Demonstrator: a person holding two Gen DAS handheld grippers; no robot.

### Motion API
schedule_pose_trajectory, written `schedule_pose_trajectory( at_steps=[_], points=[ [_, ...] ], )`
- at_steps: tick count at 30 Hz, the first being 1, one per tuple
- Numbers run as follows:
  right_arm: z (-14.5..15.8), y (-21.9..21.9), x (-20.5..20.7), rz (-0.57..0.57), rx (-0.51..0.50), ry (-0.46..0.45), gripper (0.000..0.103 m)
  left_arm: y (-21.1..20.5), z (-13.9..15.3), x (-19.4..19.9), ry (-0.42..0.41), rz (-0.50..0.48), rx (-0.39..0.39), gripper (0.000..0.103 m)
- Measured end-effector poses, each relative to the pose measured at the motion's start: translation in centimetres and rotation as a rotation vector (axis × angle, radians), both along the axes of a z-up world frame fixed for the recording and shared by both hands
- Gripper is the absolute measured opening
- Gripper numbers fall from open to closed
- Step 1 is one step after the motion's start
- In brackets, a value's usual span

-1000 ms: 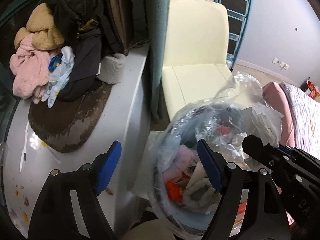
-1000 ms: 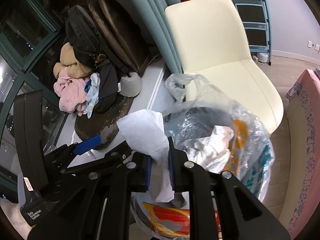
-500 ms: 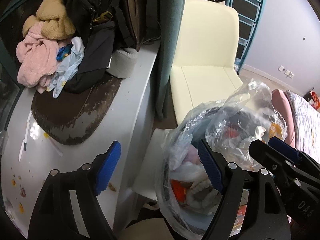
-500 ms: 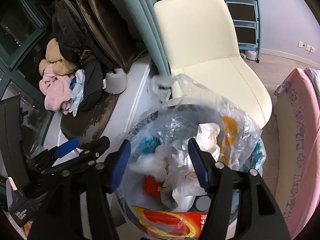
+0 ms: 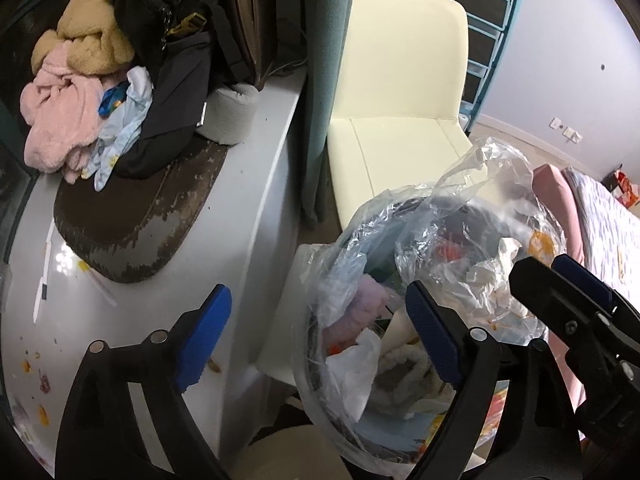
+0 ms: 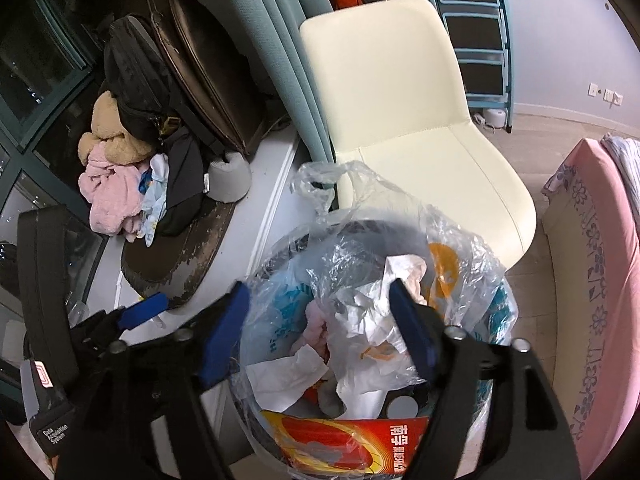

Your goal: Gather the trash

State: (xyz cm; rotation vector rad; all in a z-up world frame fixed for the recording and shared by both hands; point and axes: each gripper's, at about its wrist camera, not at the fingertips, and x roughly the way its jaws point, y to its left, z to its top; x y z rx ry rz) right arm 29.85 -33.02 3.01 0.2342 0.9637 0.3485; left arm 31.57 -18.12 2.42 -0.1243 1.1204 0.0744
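Note:
A round trash bin with a clear plastic liner (image 6: 472, 256) stands on the floor, full of crumpled white tissues (image 6: 368, 312), pink scraps and a red printed packet (image 6: 352, 436). It also shows in the left wrist view (image 5: 440, 240). My right gripper (image 6: 324, 332) is open and empty just above the bin's mouth. My left gripper (image 5: 320, 336) is open and empty, straddling the bin's left rim and the white ledge (image 5: 132, 320). The right gripper's fingers (image 5: 576, 284) show at the right of the left wrist view.
A cream chair (image 6: 400, 120) stands behind the bin. The ledge holds a brown worn cushion (image 5: 132, 216), a pile of clothes (image 5: 80, 120), a dark bag (image 6: 132, 80), a grey roll (image 5: 230, 116) and small scraps (image 5: 42, 296). A pink bed (image 6: 600, 280) is at right.
My right gripper opened and let the white tissue fall into the bin, then lifted a little. My left gripper stayed open and drifted slightly.

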Motion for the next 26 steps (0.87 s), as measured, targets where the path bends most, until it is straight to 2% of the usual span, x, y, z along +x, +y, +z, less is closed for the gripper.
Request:
schedule_pose_trajectory(
  at_steps=[4, 8, 14, 17, 19, 24, 26],
  points=[
    [0.0, 0.1, -0.1, 0.003, -0.007, 0.002, 0.072, 0.1, -0.4, -0.1, 0.023, 0.012, -0.025, 0.088],
    [-0.1, 0.1, -0.2, 0.007, -0.014, 0.011, 0.072, 0.3, -0.6, -0.1, 0.032, 0.035, -0.016, 0.088],
    [-0.1, -0.1, -0.2, -0.004, -0.006, 0.009, 0.072, 0.6, -0.1, -0.3, -0.012, 0.021, -0.033, 0.088],
    [0.0, -0.3, -0.1, -0.009, -0.006, 0.001, 0.072, 0.5, -0.5, 0.0, 0.017, 0.006, -0.089, 0.092],
    [0.1, -0.3, -0.1, -0.007, -0.007, -0.004, 0.072, 0.8, -1.0, 0.2, 0.052, 0.033, -0.124, 0.095],
    [0.1, -0.3, 0.1, -0.004, -0.009, -0.007, 0.072, 1.7, -1.6, 0.1, 0.082, 0.094, -0.143, 0.096],
    [0.3, -0.3, 0.1, -0.009, -0.011, -0.017, 0.086, 1.9, -1.5, -0.1, 0.079, 0.115, -0.141, 0.096]
  ],
)
